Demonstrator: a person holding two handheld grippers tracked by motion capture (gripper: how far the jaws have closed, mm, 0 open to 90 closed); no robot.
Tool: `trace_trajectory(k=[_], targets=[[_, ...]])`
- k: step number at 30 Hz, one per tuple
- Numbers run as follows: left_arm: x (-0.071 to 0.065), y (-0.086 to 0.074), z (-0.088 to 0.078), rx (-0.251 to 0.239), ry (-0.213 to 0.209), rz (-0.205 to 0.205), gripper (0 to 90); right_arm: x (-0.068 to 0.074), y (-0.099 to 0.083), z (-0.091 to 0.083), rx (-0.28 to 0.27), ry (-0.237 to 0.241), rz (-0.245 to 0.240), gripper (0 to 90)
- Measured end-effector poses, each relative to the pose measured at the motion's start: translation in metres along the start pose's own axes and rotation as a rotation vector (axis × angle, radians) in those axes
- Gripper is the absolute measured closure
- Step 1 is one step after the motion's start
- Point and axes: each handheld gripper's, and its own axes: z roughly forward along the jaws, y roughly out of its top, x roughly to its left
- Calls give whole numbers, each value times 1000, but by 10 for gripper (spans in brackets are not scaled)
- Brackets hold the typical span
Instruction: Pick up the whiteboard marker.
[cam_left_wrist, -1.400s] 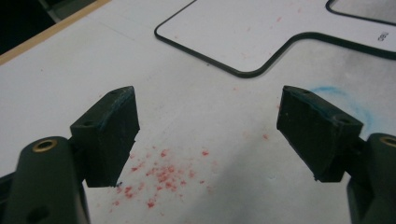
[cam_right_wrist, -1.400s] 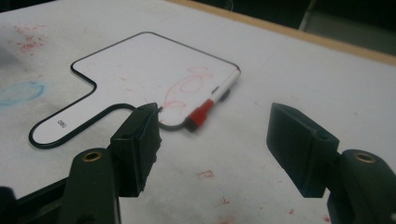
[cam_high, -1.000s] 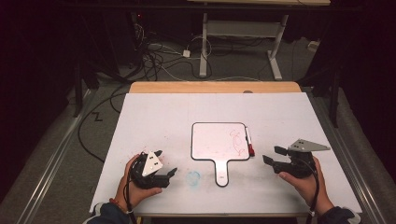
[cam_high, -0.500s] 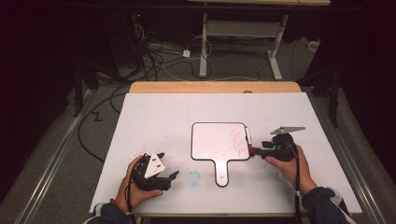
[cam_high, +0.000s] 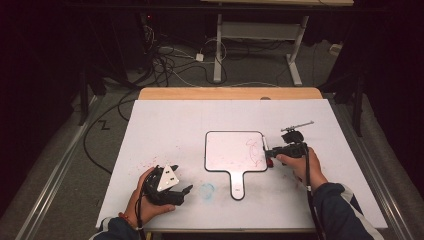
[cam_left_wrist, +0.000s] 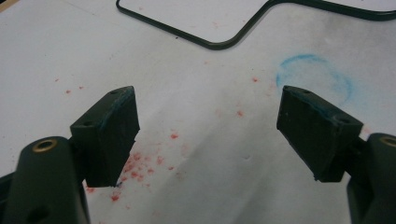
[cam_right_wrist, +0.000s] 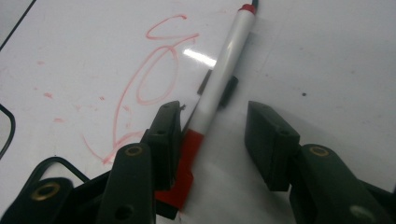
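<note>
High view: the right gripper (cam_high: 270, 152) is held level over the bench (cam_high: 175, 125), its hand (cam_high: 299, 167) behind it and the forearm running back to the near right edge. The jaws point left at the marker (cam_high: 266, 151), which lies along the right edge of the whiteboard (cam_high: 232, 155). The left hand (cam_high: 145, 197) rests near the front left of the bench, holding the left gripper (cam_high: 186, 191) with its jaws pointing right toward a blue smudge (cam_high: 207, 190).

Left gripper view: the left gripper (cam_left_wrist: 208, 140) has its jaws spread wide, nothing between them, above white surface flecked with red. The blue smudge (cam_left_wrist: 313, 77) lies ahead to the right, the whiteboard's dark rim (cam_left_wrist: 219, 44) beyond.

Right gripper view: the right gripper (cam_right_wrist: 215, 140) straddles the marker (cam_right_wrist: 219, 84), a white barrel with a red end nearest the camera (a small dark clip sits midway). The jaws have just been closing with the marker between them. The left jaw seems to touch the red end, though that is hard to tell; the right jaw stands clear. Red scribble (cam_right_wrist: 154, 79) marks the whiteboard (cam_right_wrist: 70, 56) beside it.
</note>
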Motion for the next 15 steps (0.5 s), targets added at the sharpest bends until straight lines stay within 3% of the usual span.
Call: trace_trajectory(k=[7, 8, 10, 15], targets=[[0, 0, 2, 9, -9, 2, 199, 2, 1, 2, 16, 27, -4, 702], [0, 0, 2, 11, -9, 4, 199, 1, 1, 2, 15, 46, -18, 766], [-1, 0, 3, 13, -13, 5, 199, 3, 2, 2, 18, 53, -22, 803], [-1, 1, 3, 11, -19, 0, 199, 7, 1, 2, 22, 47, -65, 818]])
